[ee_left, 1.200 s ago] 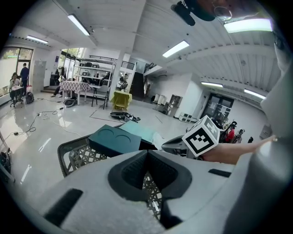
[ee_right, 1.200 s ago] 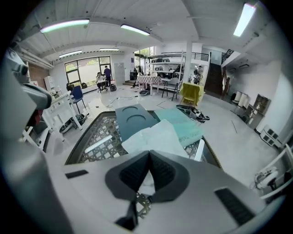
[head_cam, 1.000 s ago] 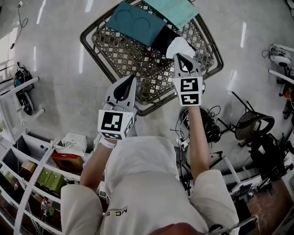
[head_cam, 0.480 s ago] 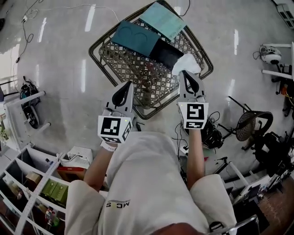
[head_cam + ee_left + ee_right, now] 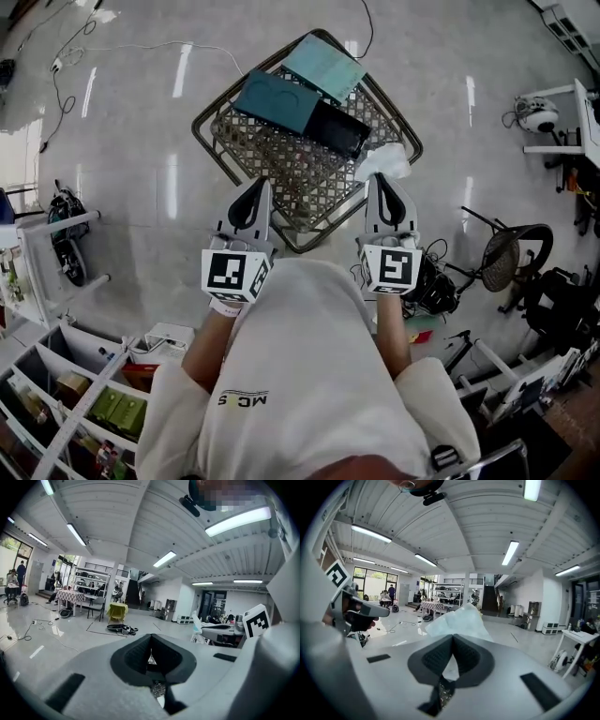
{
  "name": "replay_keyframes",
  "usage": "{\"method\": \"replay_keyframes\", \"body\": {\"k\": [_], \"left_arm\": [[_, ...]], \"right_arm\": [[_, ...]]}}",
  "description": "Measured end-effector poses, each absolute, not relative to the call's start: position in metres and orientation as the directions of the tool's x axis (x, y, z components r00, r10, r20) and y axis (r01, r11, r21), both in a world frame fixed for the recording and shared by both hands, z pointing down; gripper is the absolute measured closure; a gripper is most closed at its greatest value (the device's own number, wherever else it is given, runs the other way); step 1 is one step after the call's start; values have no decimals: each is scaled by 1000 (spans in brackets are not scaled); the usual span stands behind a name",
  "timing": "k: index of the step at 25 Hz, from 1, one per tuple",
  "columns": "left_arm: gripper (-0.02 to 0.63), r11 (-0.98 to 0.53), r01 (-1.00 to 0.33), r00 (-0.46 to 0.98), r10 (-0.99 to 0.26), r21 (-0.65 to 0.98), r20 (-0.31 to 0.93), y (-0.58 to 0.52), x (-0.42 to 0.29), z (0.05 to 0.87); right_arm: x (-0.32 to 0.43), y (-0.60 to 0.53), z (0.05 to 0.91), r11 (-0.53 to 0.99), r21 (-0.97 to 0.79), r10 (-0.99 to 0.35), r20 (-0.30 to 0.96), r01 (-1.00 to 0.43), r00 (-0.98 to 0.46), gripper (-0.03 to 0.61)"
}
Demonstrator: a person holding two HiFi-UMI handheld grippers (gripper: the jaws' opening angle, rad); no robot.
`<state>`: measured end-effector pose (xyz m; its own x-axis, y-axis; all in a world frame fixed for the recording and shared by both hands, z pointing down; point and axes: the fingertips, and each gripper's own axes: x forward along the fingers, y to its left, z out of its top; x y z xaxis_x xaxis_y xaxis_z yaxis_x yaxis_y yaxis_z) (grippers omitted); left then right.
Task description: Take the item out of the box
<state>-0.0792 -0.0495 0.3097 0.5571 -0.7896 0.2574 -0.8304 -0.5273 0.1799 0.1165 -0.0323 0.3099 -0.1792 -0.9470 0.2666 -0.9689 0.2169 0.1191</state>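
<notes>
A wicker lattice table point(image 5: 214, 142) carries an open teal box point(image 5: 277, 97), its pale lid point(image 5: 323, 66) and a black tray point(image 5: 336, 128). My right gripper point(image 5: 377, 178) is raised over the table's near right edge, shut on a crumpled white wrapping sheet point(image 5: 384, 160). In the right gripper view the sheet point(image 5: 457, 620) sticks up from between the closed jaws of the right gripper point(image 5: 452, 656). My left gripper point(image 5: 262, 183) hangs over the table's near edge. In the left gripper view the left gripper point(image 5: 151, 656) is shut with nothing in it.
A round mesh chair point(image 5: 511, 253) and a tangle of cables point(image 5: 431, 281) lie on the floor to the right. White shelving point(image 5: 56, 375) with boxes stands at the lower left. A small white device point(image 5: 539, 117) sits at the far right.
Both grippers have drawn back from the box towards the person. The right one carries the white sheet with it, and the table now looks farther off.
</notes>
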Motion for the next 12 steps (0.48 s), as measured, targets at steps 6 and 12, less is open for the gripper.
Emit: {"method": "replay_keyframes", "body": {"k": [6,12], "left_arm": [[589,-534,-828,560,-798,169,221,-44,-88,291],[589,-534,-829,559,-801,164,213,-43,-95,286]], "right_arm": [[111,-13,294,202,113,-959,225,-973,-173,561],[108,-3,299,215,122,-954,238,-969,-182,560]]}}
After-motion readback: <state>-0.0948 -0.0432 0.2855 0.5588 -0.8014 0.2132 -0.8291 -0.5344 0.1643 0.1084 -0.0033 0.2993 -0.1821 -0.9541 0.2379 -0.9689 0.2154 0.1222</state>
